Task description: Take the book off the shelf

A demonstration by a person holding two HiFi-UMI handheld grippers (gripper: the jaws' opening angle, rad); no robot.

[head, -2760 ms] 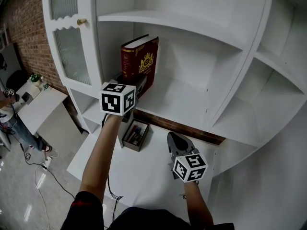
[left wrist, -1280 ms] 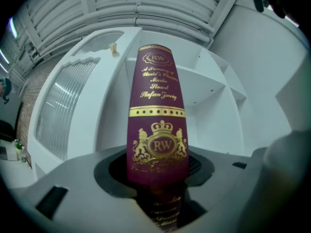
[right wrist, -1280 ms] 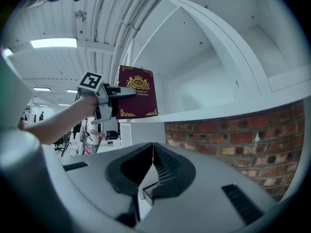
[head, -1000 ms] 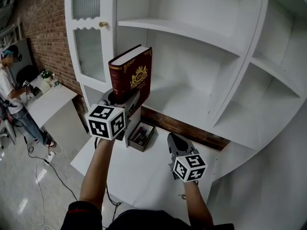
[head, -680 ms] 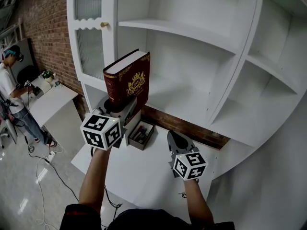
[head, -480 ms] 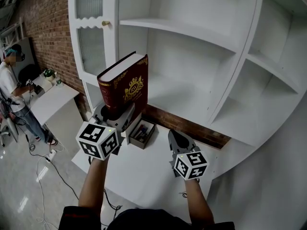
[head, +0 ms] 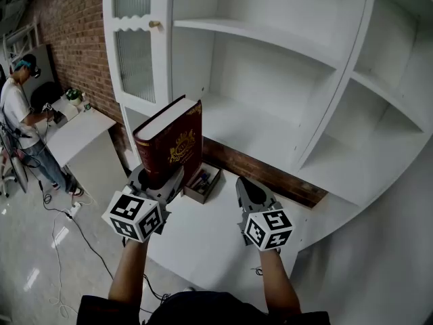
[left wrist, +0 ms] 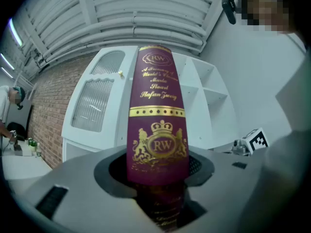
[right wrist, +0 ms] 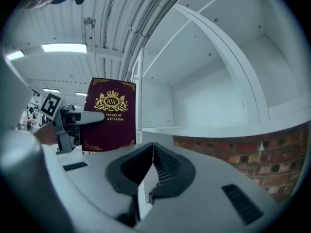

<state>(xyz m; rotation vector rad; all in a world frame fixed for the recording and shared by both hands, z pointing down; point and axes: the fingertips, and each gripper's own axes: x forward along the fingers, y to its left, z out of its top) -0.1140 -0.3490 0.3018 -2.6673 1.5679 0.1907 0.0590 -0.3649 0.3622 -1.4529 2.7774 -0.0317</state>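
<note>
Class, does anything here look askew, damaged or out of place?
Nothing looks damaged or spilled. Only the dark red book stands out: clear of the white shelf, clamped at its lower end in the left tongs.

I read this as a workshop hall: brick wall [head: 71, 42], ribbed metal ceiling [left wrist: 146, 18], strip light [right wrist: 63, 47], person [head: 15, 110] at far-left table [head: 81, 134].

R claw [right wrist: 153, 148] jaws together, nothing btw them. Left of it, red book [right wrist: 111, 123] upright in L claw [right wrist: 80, 119], near white shelf [right wrist: 218, 126].
</note>
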